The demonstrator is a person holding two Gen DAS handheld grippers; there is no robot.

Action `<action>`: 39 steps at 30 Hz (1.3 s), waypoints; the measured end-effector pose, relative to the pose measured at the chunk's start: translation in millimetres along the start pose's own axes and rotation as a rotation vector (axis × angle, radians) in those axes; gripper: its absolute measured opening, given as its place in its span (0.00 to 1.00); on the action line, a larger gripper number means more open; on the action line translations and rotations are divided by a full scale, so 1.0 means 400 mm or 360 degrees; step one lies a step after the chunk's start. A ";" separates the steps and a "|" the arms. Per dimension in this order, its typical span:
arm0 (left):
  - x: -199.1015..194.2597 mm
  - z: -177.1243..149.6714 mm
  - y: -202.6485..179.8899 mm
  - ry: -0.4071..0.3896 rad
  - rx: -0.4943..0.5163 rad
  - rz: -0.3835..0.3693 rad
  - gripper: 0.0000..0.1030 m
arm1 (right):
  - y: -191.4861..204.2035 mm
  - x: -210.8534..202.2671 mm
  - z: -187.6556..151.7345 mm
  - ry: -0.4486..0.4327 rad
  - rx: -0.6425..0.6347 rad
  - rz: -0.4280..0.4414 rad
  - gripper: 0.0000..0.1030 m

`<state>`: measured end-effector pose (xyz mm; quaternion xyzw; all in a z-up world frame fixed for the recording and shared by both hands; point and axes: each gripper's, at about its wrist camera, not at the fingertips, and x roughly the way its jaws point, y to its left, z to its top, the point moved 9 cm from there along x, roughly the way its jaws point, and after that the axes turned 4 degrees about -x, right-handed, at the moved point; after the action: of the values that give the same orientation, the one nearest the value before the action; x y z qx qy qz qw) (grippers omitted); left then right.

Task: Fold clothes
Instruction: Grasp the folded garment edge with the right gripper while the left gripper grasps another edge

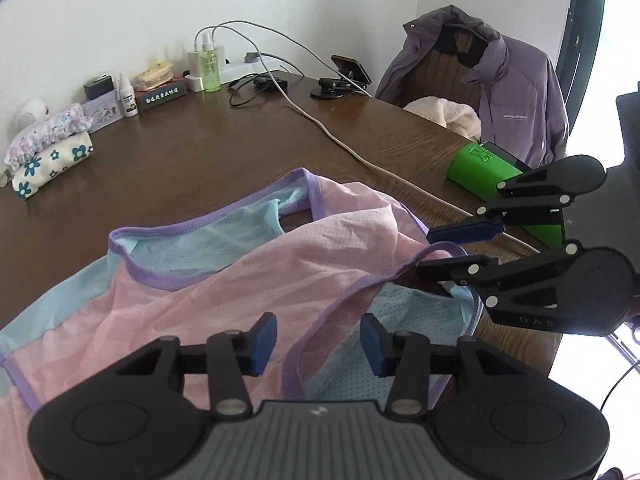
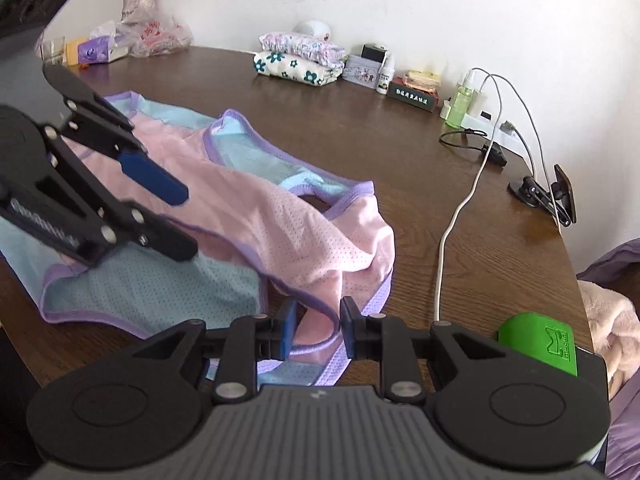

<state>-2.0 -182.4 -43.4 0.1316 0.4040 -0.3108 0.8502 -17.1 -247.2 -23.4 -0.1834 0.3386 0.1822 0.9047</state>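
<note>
Folded floral clothes (image 1: 48,156) at far left of desk (image 1: 224,148). Pink-and-blue mesh garment (image 1: 224,276) lies crumpled on near desk. Left hand-held gripper (image 1: 319,344) hovers over it, jaws apart, nothing between pads. Right hand-held gripper (image 2: 319,332) pinches purple-trimmed edge (fabric bunched between pads). Green block (image 1: 480,172) further right, purple jacket (image 1: 516,108) on chair.
</note>
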 end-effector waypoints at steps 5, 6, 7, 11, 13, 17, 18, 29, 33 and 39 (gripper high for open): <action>-0.004 -0.016 0.009 -0.0006 -0.0153 -0.0034 0.03 | -0.014 -0.034 0.035 -0.0104 0.0126 0.0099 0.22; -0.014 -0.021 0.007 0.0008 -0.0180 -0.0133 0.04 | -0.006 -0.040 0.037 -0.0118 0.0216 0.0208 0.22; -0.032 -0.018 0.012 0.0008 -0.0208 -0.0248 0.08 | 0.002 -0.046 0.039 -0.0132 0.0306 0.0317 0.22; -0.080 0.071 0.131 -0.0010 -0.0173 -0.0222 0.38 | 0.054 -0.020 0.029 -0.0135 0.0672 0.0572 0.22; -0.065 0.127 0.178 0.0010 -0.0039 -0.0251 0.37 | 0.064 0.008 0.025 -0.0132 0.0885 0.0604 0.22; 0.017 0.190 0.210 0.0106 0.0089 -0.0561 0.28 | 0.050 0.041 0.021 -0.0167 0.1268 0.0565 0.23; 0.039 0.192 0.209 0.0131 0.0144 -0.0622 0.28 | 0.049 0.044 0.021 -0.0185 0.1324 0.0535 0.23; 0.130 0.141 0.178 0.0187 0.0419 -0.0865 0.20 | 0.065 0.082 0.003 -0.0222 0.1509 0.0261 0.01; 0.124 0.127 0.152 0.0114 0.0585 -0.0855 0.20 | 0.062 0.055 -0.012 -0.0233 0.1471 0.0207 0.01; 0.121 0.123 0.144 0.0107 0.0705 -0.0749 0.15 | 0.066 0.039 -0.014 -0.0247 0.1456 0.0214 0.01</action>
<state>87.8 -181.8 -50.8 0.2267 0.3739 -0.5745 0.6919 -21.1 -223.7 -43.6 0.2709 0.3265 0.0855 0.9015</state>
